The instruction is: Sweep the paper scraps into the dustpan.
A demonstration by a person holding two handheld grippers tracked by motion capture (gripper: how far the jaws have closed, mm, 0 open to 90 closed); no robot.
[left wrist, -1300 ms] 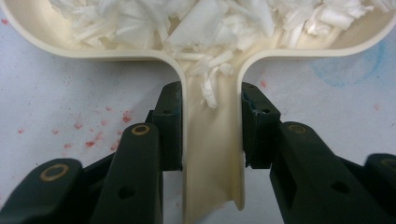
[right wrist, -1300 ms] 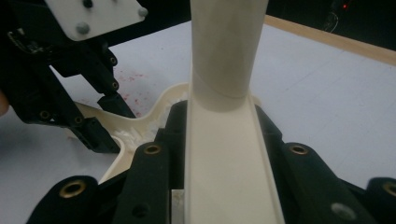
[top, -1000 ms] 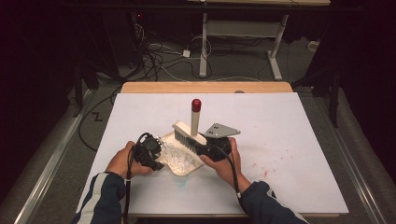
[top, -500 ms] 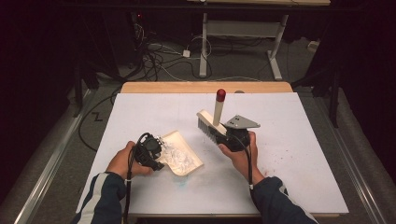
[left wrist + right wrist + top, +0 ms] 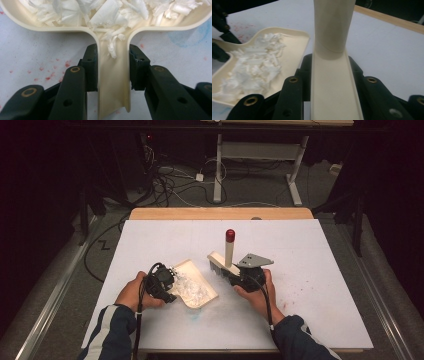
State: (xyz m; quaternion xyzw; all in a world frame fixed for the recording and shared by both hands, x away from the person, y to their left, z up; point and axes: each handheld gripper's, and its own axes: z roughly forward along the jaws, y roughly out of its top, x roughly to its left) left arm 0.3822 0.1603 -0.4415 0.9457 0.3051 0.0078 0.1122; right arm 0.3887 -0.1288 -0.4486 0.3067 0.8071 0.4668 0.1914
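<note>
Left gripper (image 5: 113, 72) jaws clamp the dustpan (image 5: 113, 82) handle between them, paper shreds (image 5: 110, 15) just beyond; right gripper (image 5: 329, 82) jaws grip the brush (image 5: 333, 75) block.

No legible text, label or number (dustpan, brush, grippers included)
</note>
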